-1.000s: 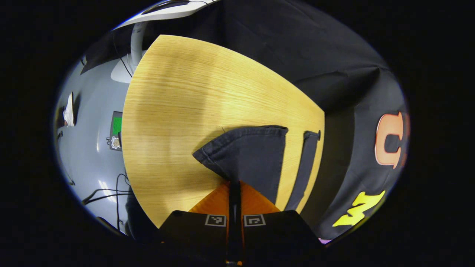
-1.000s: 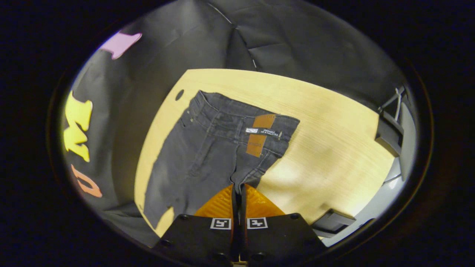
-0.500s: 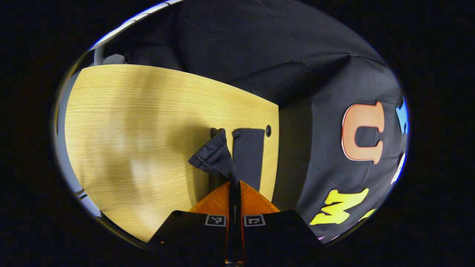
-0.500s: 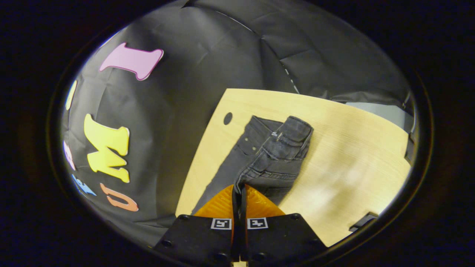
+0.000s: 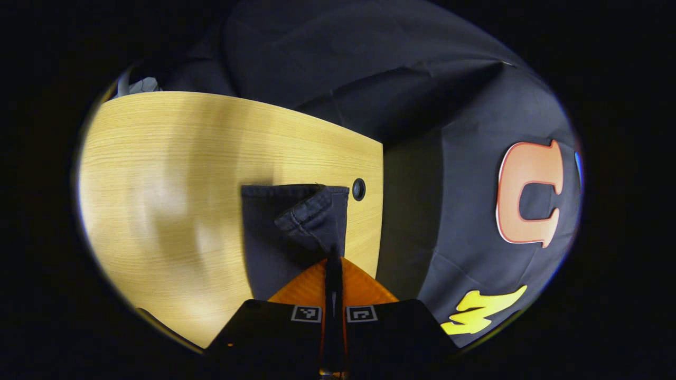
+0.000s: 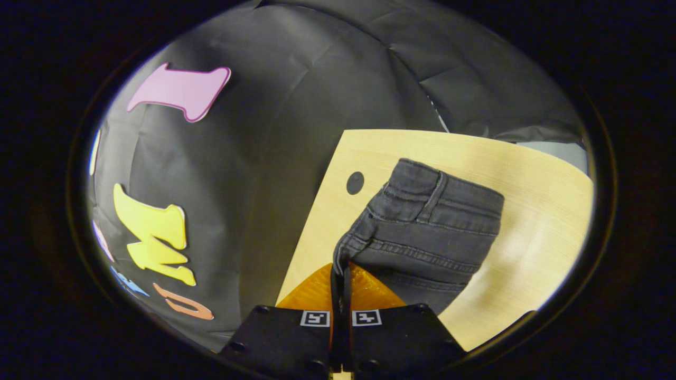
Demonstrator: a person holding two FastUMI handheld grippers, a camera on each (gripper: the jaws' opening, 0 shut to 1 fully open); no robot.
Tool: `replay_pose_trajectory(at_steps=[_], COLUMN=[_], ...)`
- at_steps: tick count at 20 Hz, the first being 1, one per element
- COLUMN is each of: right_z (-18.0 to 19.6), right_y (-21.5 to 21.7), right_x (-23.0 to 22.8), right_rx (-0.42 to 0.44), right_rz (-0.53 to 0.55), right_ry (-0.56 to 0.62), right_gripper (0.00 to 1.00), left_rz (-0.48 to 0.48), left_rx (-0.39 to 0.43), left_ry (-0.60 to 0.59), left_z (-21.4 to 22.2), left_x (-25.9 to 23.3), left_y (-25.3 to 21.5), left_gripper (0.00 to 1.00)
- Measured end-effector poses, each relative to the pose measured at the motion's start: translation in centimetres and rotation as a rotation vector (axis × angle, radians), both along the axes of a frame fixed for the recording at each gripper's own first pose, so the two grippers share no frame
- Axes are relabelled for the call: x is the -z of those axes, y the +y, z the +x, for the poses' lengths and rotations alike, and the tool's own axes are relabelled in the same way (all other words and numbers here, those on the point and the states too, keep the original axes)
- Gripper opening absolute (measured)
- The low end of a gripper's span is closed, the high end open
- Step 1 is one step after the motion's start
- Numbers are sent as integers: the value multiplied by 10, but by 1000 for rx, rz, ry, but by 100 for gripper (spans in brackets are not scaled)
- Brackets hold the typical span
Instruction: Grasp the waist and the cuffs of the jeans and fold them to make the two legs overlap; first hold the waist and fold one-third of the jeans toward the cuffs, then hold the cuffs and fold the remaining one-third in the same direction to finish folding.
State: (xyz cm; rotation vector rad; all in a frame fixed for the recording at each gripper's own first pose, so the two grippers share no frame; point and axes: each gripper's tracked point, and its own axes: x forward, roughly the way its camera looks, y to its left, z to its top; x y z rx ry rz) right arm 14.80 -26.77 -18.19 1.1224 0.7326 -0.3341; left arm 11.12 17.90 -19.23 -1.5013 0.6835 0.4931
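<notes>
Left gripper view: the left tongs (image 5: 333, 259) are pinched tight on one cuff (image 5: 311, 216) of the jeans (image 5: 269, 232), which is held lifted over the second leg lying flat on the worktop (image 5: 174, 174), toward its right edge beside one round hole (image 5: 358, 189). So the first step looks to be in hand: one leg being brought over the other.

Right gripper view: the right tongs (image 6: 340, 269) are clamped shut on the waist (image 6: 364, 245), with the denim doubled over near the worktop's left edge and lying on it.

Next, the held edges probably need to be lowered and lined up on the bottom leg before anything is let go.

Counted: one pair of jeans, two tongs, one hole, one worktop.
</notes>
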Motion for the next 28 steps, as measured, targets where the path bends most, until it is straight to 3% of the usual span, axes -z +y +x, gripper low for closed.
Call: replay_pose_trajectory(at_steps=[9, 11, 16, 19, 20, 21, 24, 25, 28], right_z=[58, 63, 65, 66, 71, 75, 85, 83, 82], right_y=[-8, -9, -12, -11, -7, -4, 6, 8, 20], right_x=[69, 87, 103, 104, 102, 96, 86, 86, 56], right_rx=[11, 7, -1, -4, -9, -17, -61, -93, -148], right_rz=[-2, -15, -48, -59, -45, -21, -65, -103, -130], right_ry=[87, 116, 150, 150, 129, 97, 66, 73, 12], right_gripper=[1, 1, 1, 1, 4, 24, 87, 96, 96], left_rz=[57, 81, 92, 123, 128, 136, 264, 317, 417], left_rx=[113, 156, 162, 157, 160, 163, 165, 176, 189], left_ry=[112, 142, 178, 152, 115, 82, 62, 39, -68], left_z=[92, 95, 85, 82, 86, 91, 90, 89, 87], left_x=[71, 84, 92, 76, 67, 56, 23, 7, -56], left_y=[-15, -18, -15, -8, -10, -10, 9, 17, 34], left_gripper=[3, 3, 4, 4, 9, 14, 81, 98, 98])
